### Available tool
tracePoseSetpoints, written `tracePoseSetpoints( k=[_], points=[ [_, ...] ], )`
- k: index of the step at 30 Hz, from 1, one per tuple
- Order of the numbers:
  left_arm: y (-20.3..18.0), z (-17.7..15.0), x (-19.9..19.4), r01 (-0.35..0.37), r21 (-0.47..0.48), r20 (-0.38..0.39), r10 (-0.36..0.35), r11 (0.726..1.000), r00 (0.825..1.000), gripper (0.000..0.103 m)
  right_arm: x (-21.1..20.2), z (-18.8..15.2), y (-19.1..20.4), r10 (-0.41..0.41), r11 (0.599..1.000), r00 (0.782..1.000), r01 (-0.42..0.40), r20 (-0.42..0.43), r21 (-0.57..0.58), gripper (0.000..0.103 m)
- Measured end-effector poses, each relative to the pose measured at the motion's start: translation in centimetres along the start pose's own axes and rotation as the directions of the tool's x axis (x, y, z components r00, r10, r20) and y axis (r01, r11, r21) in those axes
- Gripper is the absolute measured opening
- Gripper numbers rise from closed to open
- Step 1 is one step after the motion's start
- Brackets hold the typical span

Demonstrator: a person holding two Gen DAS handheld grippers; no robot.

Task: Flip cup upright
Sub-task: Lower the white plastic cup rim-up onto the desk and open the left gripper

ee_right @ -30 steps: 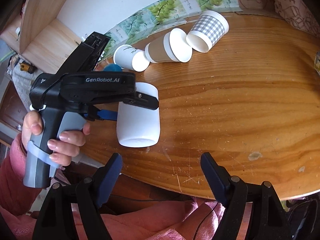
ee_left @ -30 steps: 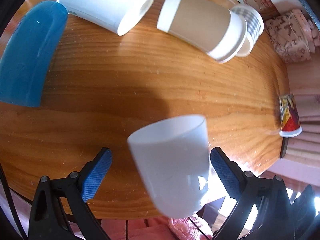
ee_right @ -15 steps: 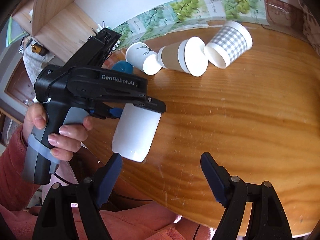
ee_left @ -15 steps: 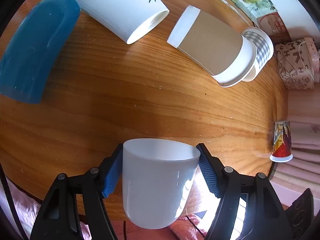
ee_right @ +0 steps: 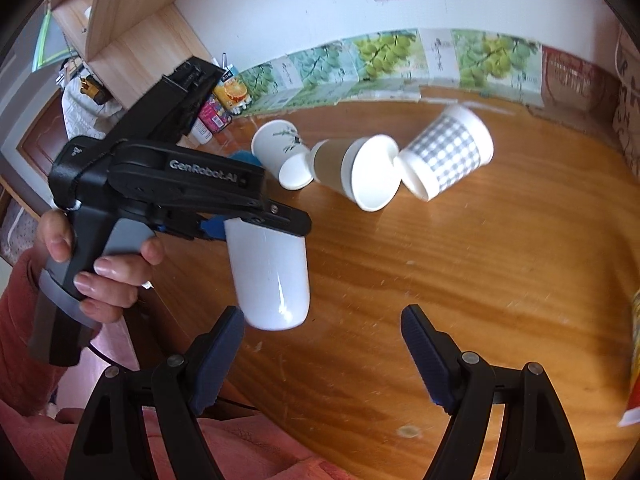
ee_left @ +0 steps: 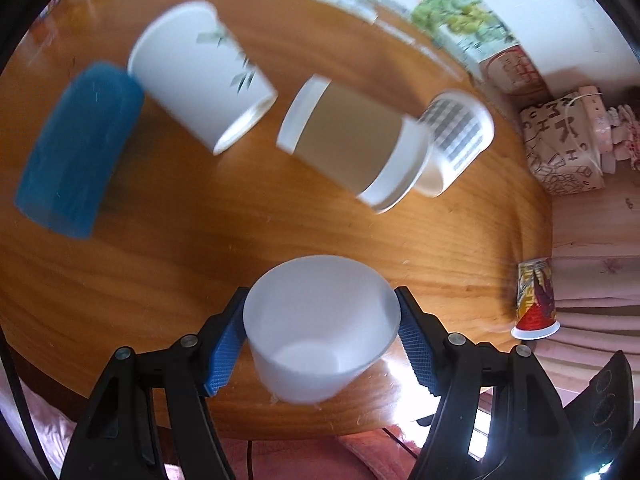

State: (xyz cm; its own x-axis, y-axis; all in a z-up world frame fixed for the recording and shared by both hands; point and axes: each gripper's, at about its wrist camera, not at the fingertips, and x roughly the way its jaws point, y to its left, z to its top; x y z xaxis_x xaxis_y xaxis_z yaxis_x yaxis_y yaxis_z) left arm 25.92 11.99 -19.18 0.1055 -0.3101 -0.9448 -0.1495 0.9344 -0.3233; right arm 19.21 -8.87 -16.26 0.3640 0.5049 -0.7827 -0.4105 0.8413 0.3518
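Observation:
My left gripper (ee_left: 322,340) is shut on a plain white cup (ee_left: 320,332), its blue pads (ee_left: 224,350) pressing the rim on both sides. The cup's open mouth faces the left wrist camera, and I see its inside bottom. In the right wrist view the same cup (ee_right: 268,276) hangs from the left gripper (ee_right: 260,220) above the near table edge, mouth up, nearly upright with a slight tilt. My right gripper (ee_right: 322,356) is open and empty, low over the front edge of the wooden table (ee_right: 460,280).
Lying on their sides at the back: a blue cup (ee_left: 76,152), a white leaf-print cup (ee_left: 200,76), a brown-sleeved cup (ee_left: 352,144) and a grey checked cup (ee_left: 456,140). A red and yellow cup (ee_left: 536,300) stands mouth-down at the right edge. Cartons (ee_right: 224,100) line the wall.
The left gripper closed on the white cup, lifted it off the table and turned it from lying on its side to mouth up. The right gripper stayed open.

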Motion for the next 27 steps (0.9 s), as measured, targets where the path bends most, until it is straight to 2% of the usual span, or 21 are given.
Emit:
tracePoseSetpoints(
  k=[5, 10, 19, 22, 27],
  points=[
    [-1.5, 0.2, -0.8, 0.002, 0.026, 0.054, -0.004, 1.000, 0.999, 0.072, -0.9, 0.5, -0.5, -0.008, 1.000, 1.000, 0.008, 0.021, -0.027, 0.081],
    [-2.1, 0.1, -0.5, -0.027, 0.038, 0.060, 0.025, 0.999, 0.998, 0.072, -1.3, 0.7, -0.9, -0.021, 0.998, 0.999, 0.023, 0.032, -0.060, 0.081],
    [-2.5, 0.7, -1.2, -0.030, 0.011, 0.072, 0.029, 0.999, 0.997, 0.072, -2.0, 1.0, -0.7, -0.050, 0.987, 0.997, 0.059, 0.065, -0.148, 0.081],
    [-2.9, 0.9, -1.9, -0.057, 0.004, 0.078, 0.056, 0.998, 0.995, 0.074, -2.2, 1.1, -0.6, -0.062, 0.983, 0.995, 0.074, 0.077, -0.166, 0.083],
    [-3.3, 1.0, -3.9, 0.006, 0.017, 0.148, -0.009, 1.000, 0.989, 0.080, -2.9, 1.5, -0.2, -0.100, 0.975, 0.988, 0.122, 0.121, -0.184, 0.083]
  ],
)
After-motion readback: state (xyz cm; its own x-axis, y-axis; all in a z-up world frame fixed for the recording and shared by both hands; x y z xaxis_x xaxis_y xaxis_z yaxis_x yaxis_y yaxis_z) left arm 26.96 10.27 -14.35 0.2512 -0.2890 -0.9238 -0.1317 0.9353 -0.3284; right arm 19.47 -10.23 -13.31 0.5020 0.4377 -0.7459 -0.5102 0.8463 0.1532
